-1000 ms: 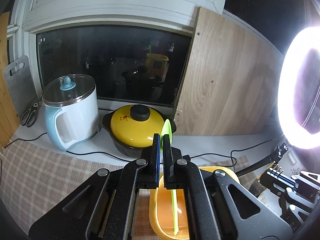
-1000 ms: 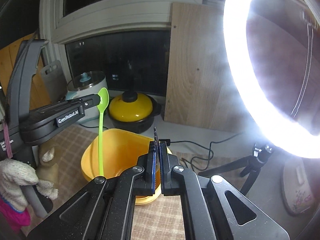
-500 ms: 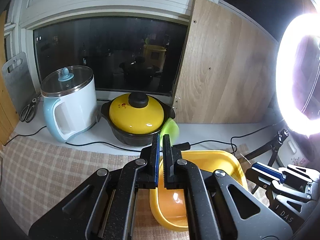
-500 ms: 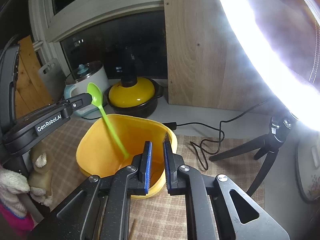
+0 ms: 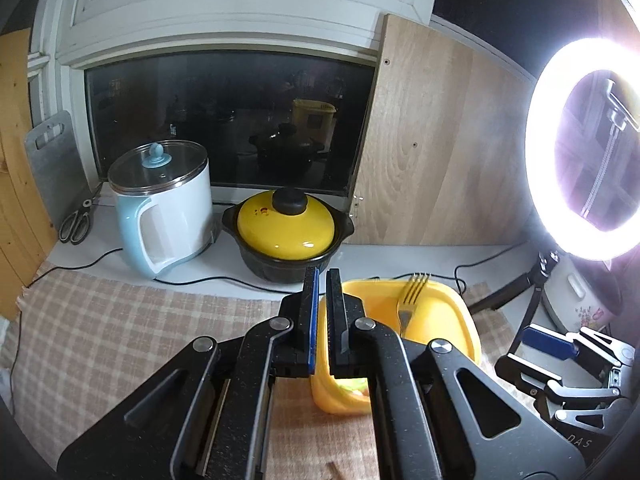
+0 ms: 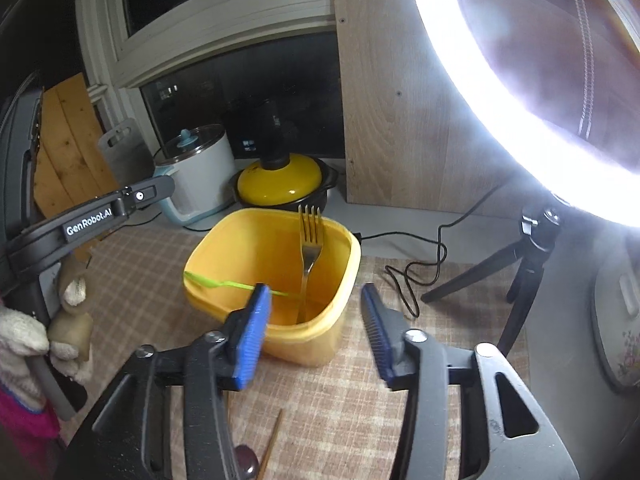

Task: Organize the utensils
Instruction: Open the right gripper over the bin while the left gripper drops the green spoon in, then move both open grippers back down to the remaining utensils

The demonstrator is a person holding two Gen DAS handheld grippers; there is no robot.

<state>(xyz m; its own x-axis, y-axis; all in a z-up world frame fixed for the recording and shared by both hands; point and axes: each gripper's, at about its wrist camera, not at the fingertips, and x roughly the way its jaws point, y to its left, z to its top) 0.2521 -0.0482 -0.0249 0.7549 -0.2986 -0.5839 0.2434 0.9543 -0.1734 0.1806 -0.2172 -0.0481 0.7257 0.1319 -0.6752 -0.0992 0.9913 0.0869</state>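
Your right gripper (image 6: 316,304) hangs just in front of the yellow tub (image 6: 304,344), and its jaws are opening right now, blue pads (image 6: 252,336) spread wide with nothing pinched between them. The near wall of the tub shows in the gap, but the pads don't touch it.

Inside the tub, the fork (image 6: 309,248) stands tilted with its tines up, leaning against the far rim. The green spoon (image 6: 236,285) lies low across the tub, its bowl end resting on the left rim and its handle running toward the fork's stem.

Your left gripper (image 5: 322,312) is closed tight, the two fingers nearly flat together with only a thin slit showing, and nothing sits in that slit. From its own camera it points over the left edge of the same tub (image 5: 460,320), where the fork (image 5: 410,300) rises from the far side. From your right camera, that left gripper (image 6: 166,186) reaches in from the left, above and clear of the tub, held by your gloved hand (image 6: 24,336).

The tub sits on a checked cloth (image 6: 344,400). Behind it stand a black pot with a yellow lid (image 6: 280,180) and a white and blue kettle (image 6: 196,168). The ring light (image 6: 500,88) glares on the right, on its small tripod (image 6: 528,264).
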